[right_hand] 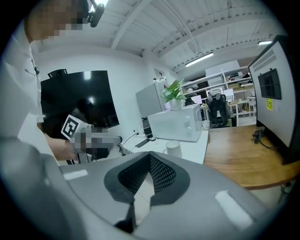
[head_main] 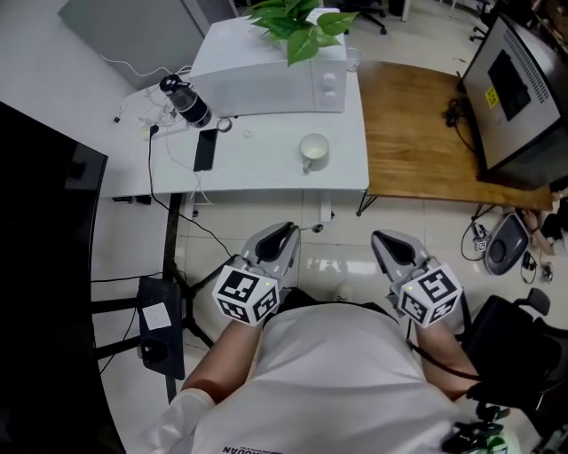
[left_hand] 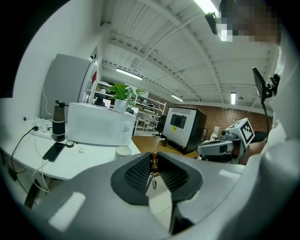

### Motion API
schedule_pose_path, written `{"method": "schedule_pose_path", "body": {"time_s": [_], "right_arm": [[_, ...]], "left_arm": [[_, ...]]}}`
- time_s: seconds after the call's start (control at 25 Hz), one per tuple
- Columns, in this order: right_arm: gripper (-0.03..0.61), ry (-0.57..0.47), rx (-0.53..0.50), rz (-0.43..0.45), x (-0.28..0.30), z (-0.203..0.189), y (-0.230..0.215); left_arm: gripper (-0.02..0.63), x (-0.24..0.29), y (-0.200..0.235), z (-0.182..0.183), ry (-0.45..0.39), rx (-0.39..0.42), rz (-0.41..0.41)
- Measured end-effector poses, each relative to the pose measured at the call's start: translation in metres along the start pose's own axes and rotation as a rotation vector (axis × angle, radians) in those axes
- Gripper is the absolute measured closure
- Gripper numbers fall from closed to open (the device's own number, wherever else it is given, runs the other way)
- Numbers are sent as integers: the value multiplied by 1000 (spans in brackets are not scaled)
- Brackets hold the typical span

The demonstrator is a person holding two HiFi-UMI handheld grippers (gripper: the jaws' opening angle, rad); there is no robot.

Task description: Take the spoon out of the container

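A white cup (head_main: 313,151) stands on the white table (head_main: 266,168), near its front edge; it also shows as the cup (left_hand: 123,151) in the left gripper view and the cup (right_hand: 173,148) in the right gripper view. Both grippers hang close to the person's body, well short of the table. My left gripper (head_main: 288,232) is shut on a slim brown wooden spoon handle (left_hand: 153,161) that stands up between its pads. The rest of the spoon is hidden by the jaws. My right gripper (head_main: 388,239) is shut with nothing in it (right_hand: 150,157).
On the white table stand a white microwave (head_main: 275,80) with a plant (head_main: 297,22) on it, a dark bottle (head_main: 186,102) and a phone (head_main: 205,149) on a cable. A wooden table (head_main: 417,133) with a monitor (head_main: 524,97) adjoins on the right. A black screen (head_main: 44,266) stands left.
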State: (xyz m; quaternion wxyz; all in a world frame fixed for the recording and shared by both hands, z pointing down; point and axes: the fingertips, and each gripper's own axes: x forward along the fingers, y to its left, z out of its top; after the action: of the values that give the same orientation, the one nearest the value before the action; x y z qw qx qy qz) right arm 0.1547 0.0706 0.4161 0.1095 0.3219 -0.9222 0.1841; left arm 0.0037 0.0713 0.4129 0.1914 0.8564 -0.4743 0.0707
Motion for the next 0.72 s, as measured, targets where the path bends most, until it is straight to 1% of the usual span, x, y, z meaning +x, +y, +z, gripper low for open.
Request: {"method": "schedule_pose_path", "body": {"time_s": [0.24, 0.4, 0.72], "right_arm": [[572, -13, 36, -42, 9, 5, 11], [572, -14, 48, -42, 22, 6, 29], [572, 19, 33, -77, 38, 0, 53]], "left_arm": [[565, -9, 2, -1, 28, 8, -58], [565, -19, 6, -2, 34, 18, -98], [565, -34, 20, -4, 35, 8, -141]]}}
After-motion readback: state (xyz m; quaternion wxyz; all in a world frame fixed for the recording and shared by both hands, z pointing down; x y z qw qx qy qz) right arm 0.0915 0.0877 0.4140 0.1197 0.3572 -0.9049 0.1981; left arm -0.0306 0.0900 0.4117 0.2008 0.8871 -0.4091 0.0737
